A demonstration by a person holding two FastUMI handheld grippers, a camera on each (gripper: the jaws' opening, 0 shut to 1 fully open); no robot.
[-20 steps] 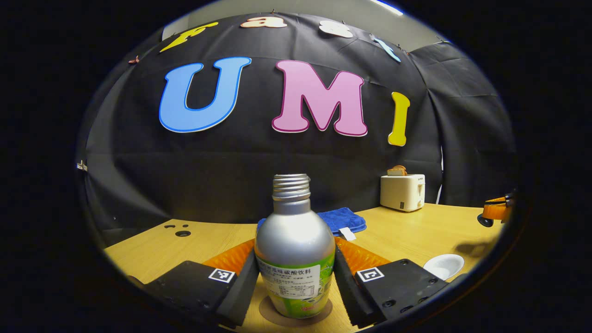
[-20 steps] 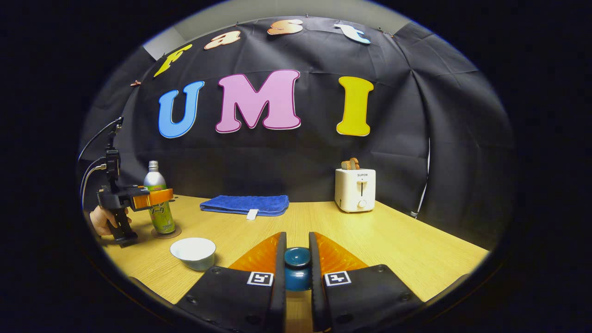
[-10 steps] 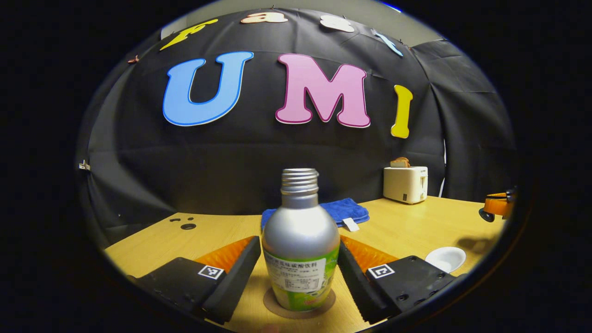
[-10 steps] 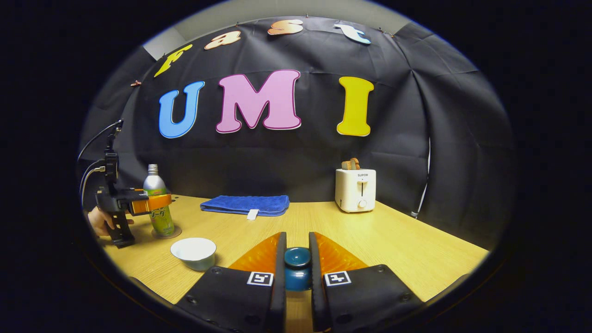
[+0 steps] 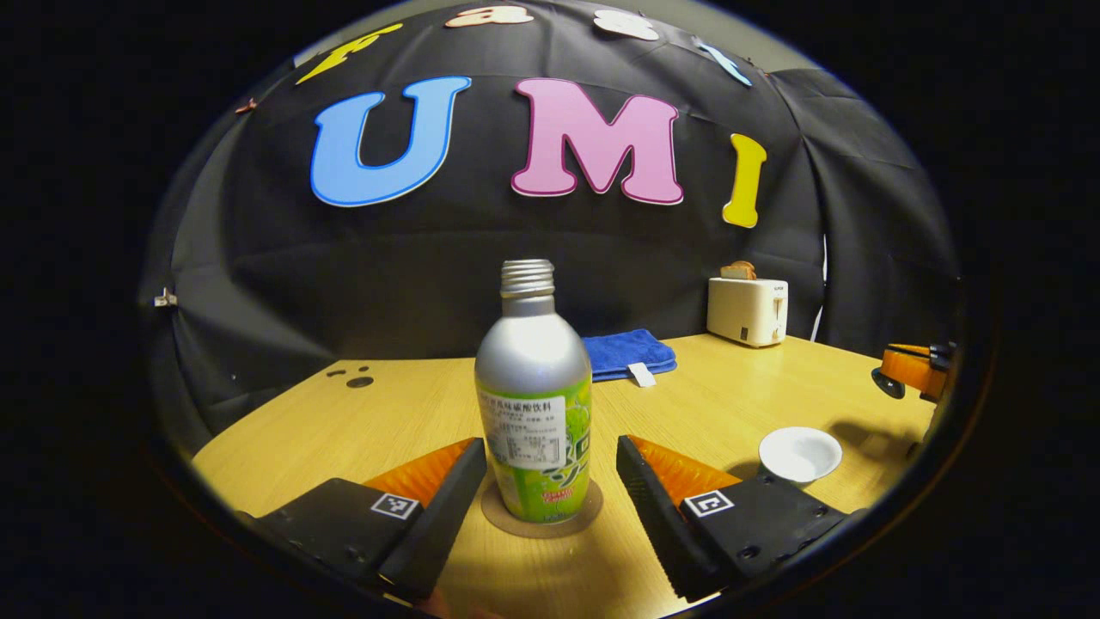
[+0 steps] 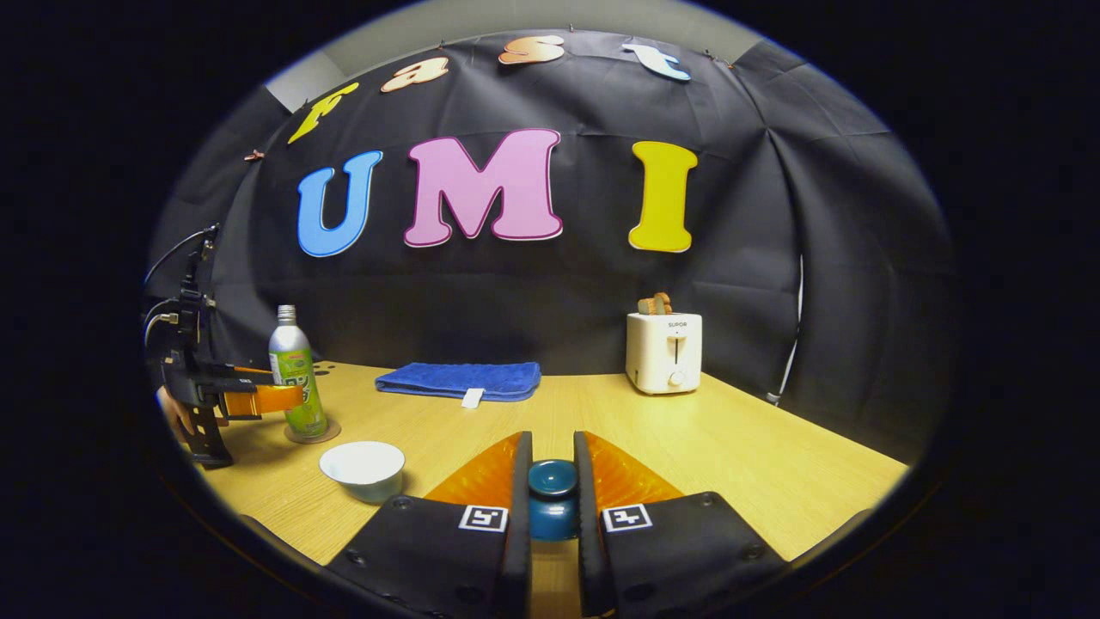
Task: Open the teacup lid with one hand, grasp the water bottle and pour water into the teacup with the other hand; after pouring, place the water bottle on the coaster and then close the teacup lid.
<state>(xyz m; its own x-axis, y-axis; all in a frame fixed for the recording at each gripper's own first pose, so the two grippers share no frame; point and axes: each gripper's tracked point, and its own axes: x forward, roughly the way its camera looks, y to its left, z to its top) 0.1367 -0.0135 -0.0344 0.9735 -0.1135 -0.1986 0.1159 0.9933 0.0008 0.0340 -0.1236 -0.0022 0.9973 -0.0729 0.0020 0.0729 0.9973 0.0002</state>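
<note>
The silver water bottle [image 5: 533, 395] with a green label and no cap stands upright on a round brown coaster [image 5: 541, 513]. My left gripper [image 5: 550, 464] is open, its fingers spread on either side and drawn back from the bottle without touching it. The white teacup [image 5: 800, 453] sits uncovered to the right. In the right gripper view the bottle [image 6: 296, 374] stands at far left with the left gripper [image 6: 258, 397] beside it, and the teacup [image 6: 363, 468] is nearer. My right gripper [image 6: 552, 481] is shut on the dark blue knob of the teacup lid [image 6: 551, 499], held above the table.
A folded blue towel [image 6: 460, 380] lies at the back of the wooden table [image 6: 756, 464]. A white toaster [image 6: 663, 352] with bread in it stands at back right. Black cloth walls close the booth behind.
My left gripper let go of the bottle, opened wider and backed away from it, leaving it on the coaster. The right gripper has stayed still with the lid.
</note>
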